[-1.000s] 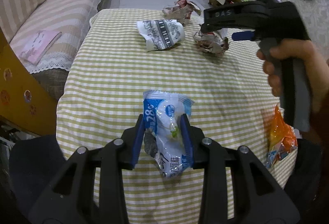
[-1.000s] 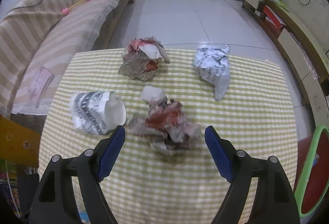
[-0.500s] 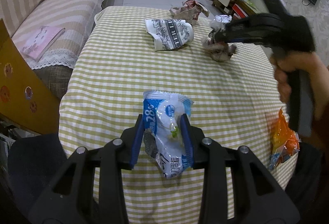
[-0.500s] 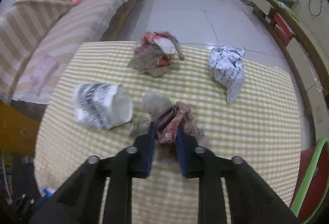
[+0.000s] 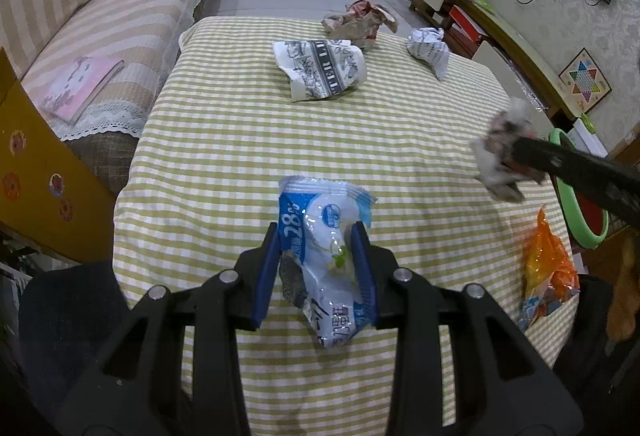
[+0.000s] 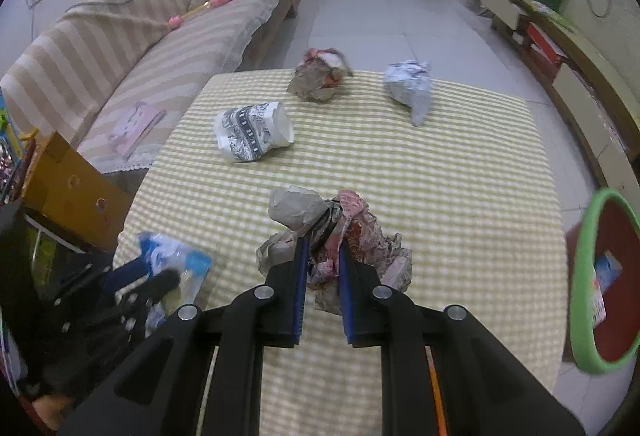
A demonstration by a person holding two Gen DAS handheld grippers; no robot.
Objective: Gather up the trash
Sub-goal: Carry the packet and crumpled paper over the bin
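My left gripper (image 5: 318, 256) is shut on a blue and white plastic wrapper (image 5: 326, 236) and holds it above the near part of the checked table (image 5: 224, 140). My right gripper (image 6: 323, 256) is shut on a crumpled red and grey paper wad (image 6: 340, 236), lifted off the table; it shows blurred at the right of the left wrist view (image 5: 504, 160). A crushed printed paper cup (image 5: 320, 70), a brown crumpled wad (image 5: 360, 22) and a white crumpled paper ball (image 5: 428, 50) lie on the far part of the table.
A green-rimmed red bin (image 6: 604, 288) with some trash inside stands to the right of the table. An orange wrapper (image 5: 548, 268) lies at the table's near right edge. A striped sofa (image 5: 100, 24) runs along the left. A dark chair (image 5: 68, 316) stands at the near left.
My right gripper closed on the red and grey wad, lifted it off the table and carried it back toward the near right. The left gripper kept hold of the wrapper.
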